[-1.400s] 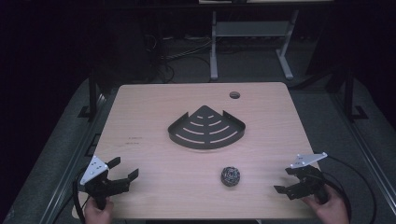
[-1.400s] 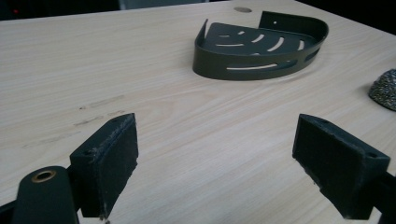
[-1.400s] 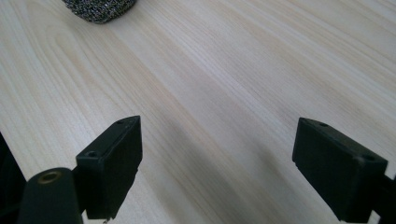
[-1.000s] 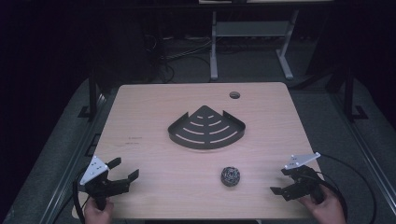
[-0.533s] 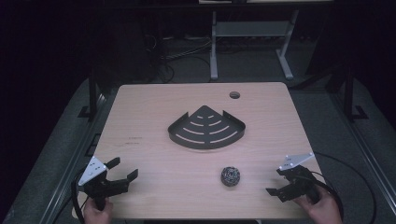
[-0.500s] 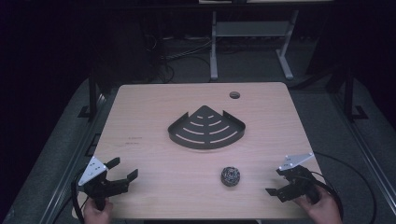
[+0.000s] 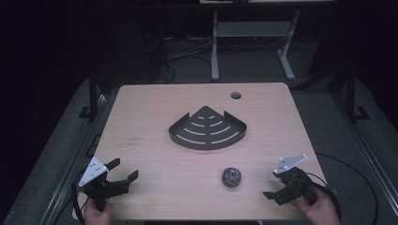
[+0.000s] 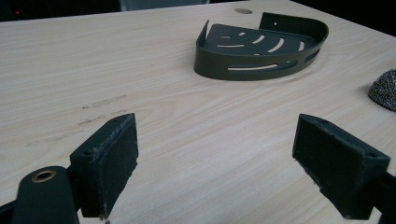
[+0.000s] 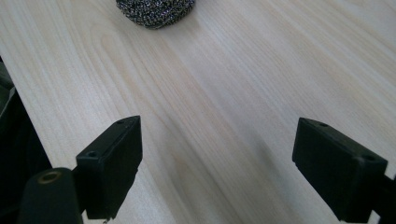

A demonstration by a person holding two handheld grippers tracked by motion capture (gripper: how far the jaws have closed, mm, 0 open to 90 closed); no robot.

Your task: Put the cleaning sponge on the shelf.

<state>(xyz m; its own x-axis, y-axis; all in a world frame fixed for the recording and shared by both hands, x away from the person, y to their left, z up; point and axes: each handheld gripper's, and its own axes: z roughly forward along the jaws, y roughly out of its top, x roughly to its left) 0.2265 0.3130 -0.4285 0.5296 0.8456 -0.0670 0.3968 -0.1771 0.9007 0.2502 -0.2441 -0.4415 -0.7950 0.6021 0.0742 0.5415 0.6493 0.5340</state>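
A black fan-shaped tray (image 7: 208,129) with slots and a low rim lies at the middle of the wooden table (image 7: 150,112). A steel-wool scourer ball (image 7: 231,176) rests nearer the front, right of centre. My left gripper (image 7: 124,168) hovers open at the front left corner with nothing between its pads; in the left gripper view (image 8: 217,163) it faces the tray (image 8: 261,46), with the scourer (image 8: 385,88) at the right edge. My right gripper (image 7: 273,184) stands open at the front right, a short way right of the scourer. In the right gripper view (image 9: 217,163) the scourer (image 9: 155,10) lies ahead, apart from the jaws.
A round cable hole (image 7: 235,95) sits in the table's far right part. Behind the table stands a grey metal frame (image 7: 253,28) with cables on the dark floor. The table's near edge runs just under both hands.
My right gripper has shifted a little left and toward the near edge, closer to the scourer. The left gripper has stayed nearly still.
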